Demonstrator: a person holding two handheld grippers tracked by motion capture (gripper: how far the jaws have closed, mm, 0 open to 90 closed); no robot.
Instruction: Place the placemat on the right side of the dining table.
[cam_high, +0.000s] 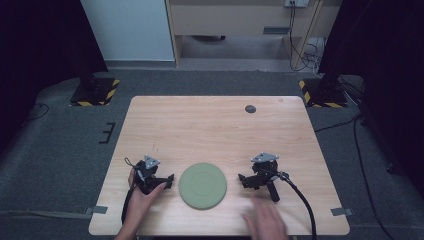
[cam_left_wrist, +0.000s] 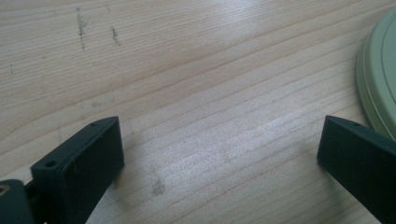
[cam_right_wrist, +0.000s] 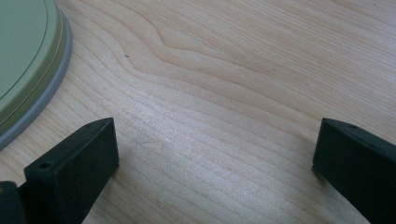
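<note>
While both grippers rested on table (cam_high: 220, 125), count was: one green plate (cam_high: 202, 185), nothing in it, lying near front edge between them. Left gripper (cam_high: 167, 181) held in left hand (cam_high: 142, 192), jaws wide apart, nothing between. Right gripper (cam_high: 243, 180) jaws likewise spread, bare wood between; right hand (cam_high: 265, 220) off it, blurred, near front edge.
</note>
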